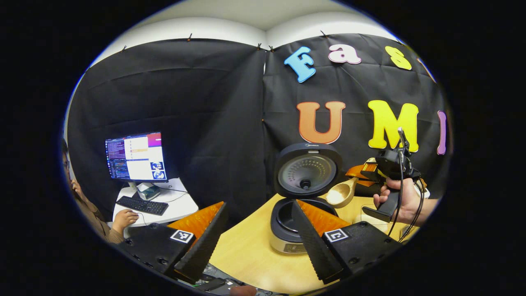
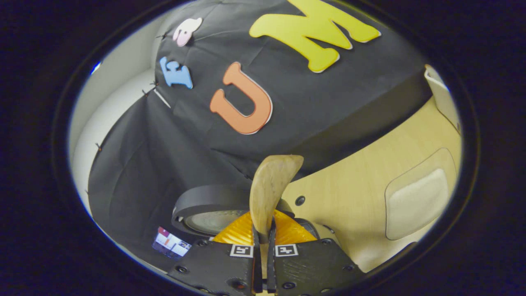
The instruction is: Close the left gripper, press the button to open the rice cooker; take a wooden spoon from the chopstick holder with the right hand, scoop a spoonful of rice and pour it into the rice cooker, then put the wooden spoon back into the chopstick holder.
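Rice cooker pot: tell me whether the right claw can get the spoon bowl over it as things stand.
Probably yes. The lid stands open, the pot's mouth is uncovered, and the right claw holds the wooden spoon just beside it. The open left claw sits nearer the camera.

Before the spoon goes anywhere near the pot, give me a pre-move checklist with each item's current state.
1. Rice cooker lid up: ok, it stands open behind the pot.
2. Right gripper grip on the wooden spoon: ok, both fingers clamp the handle.
3. Spoon loaded with rice: cannot tell; in the left gripper view the bowl looks empty.
4. Left gripper clear of the pot: not ok, its open fingers sit in front of the opening.
5. Spoon bowl over the pot: not ok, it hangs right of the cooker.
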### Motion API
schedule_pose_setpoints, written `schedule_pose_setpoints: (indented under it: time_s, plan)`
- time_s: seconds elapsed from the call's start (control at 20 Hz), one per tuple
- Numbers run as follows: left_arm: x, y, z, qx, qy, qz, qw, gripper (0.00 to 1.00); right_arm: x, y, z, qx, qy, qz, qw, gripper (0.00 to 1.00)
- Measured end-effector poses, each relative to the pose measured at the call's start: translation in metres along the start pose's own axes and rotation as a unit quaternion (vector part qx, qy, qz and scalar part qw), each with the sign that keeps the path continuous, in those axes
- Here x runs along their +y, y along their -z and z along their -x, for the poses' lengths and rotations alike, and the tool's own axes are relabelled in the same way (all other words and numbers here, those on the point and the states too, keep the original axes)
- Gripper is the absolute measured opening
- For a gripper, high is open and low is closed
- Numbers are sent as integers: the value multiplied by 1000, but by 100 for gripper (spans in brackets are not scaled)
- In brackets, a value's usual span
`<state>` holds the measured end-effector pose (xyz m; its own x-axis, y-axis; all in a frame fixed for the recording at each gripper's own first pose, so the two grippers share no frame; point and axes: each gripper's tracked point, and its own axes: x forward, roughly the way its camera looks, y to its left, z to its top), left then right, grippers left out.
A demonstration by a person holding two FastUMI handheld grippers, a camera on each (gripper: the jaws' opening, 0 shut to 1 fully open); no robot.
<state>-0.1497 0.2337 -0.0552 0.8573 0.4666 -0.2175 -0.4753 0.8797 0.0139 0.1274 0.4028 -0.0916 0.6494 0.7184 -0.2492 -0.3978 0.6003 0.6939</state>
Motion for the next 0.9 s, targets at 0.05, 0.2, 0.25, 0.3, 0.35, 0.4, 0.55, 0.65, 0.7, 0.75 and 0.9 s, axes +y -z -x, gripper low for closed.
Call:
schedule_pose_setpoints:
  time_s: [0.05,0.2,0.25,0.3,0.35,0.4,0.55,0.65,0.7,0.75,0.9]
  plan:
    - [6,2,1,0,-5,5,1000,99,4,3,-5,0,4,19,1000,3]
    - [22,13,0,8,-17,13,1000,99,15,15,-17,0,17,75,997,3]
    - [28,14,0,8,-22,14,1000,99,18,18,-21,-1,19,92,996,4]
    - [34,16,-1,9,-26,16,999,99,20,22,-23,-2,23,107,994,5]
    - [38,17,0,9,-32,20,999,99,20,24,-24,-4,26,122,992,5]
    - [43,20,0,12,-36,24,999,99,21,25,-25,-7,30,135,990,5]
    - [50,28,-1,17,-43,34,998,99,23,28,-29,-14,38,178,983,6]
    - [53,30,-1,17,-45,39,998,99,24,27,-29,-21,44,208,977,6]
    - [54,31,-1,18,-45,41,998,99,25,27,-30,-24,44,219,974,5]
    - [56,32,-1,18,-46,44,998,99,26,27,-30,-25,43,229,972,5]
    - [57,35,0,21,-47,52,997,99,30,24,-27,-30,39,253,966,5]
